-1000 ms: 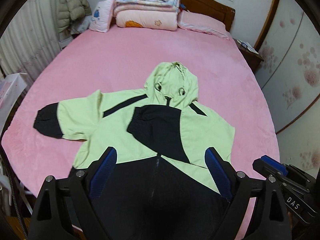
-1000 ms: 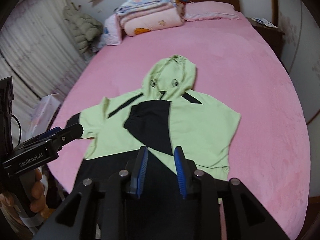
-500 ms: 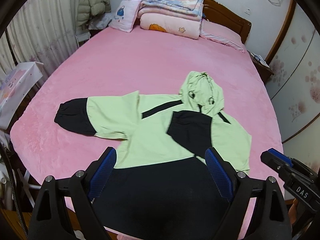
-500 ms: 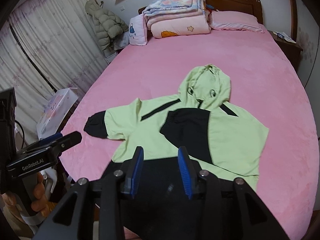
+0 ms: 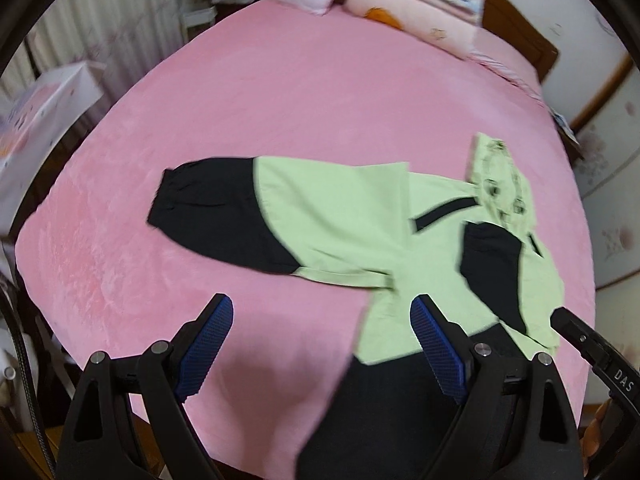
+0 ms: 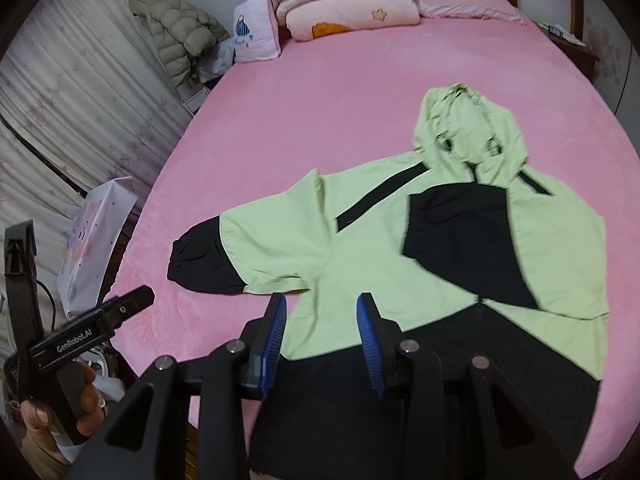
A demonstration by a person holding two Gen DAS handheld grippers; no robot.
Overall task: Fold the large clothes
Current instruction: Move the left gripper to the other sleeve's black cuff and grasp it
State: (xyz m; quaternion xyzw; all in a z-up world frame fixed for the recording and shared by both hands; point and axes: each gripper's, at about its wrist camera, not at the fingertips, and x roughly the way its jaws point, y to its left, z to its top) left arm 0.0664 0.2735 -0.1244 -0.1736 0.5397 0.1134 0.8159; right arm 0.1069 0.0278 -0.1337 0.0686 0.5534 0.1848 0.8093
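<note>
Both views have slid toward the jacket's [image 6: 400,248] outstretched sleeve [image 5: 224,216]; both tongs released, left view blurred.

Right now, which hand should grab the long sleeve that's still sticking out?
Probably the left. The left gripper is open wide above the pink bed, close to the spread sleeve. The right gripper hangs over the jacket's body, farther from that black cuff.

Pink bed [image 6: 320,92] — hooded jacket [image 6: 400,248], folded quilts [image 6: 348,4].
</note>
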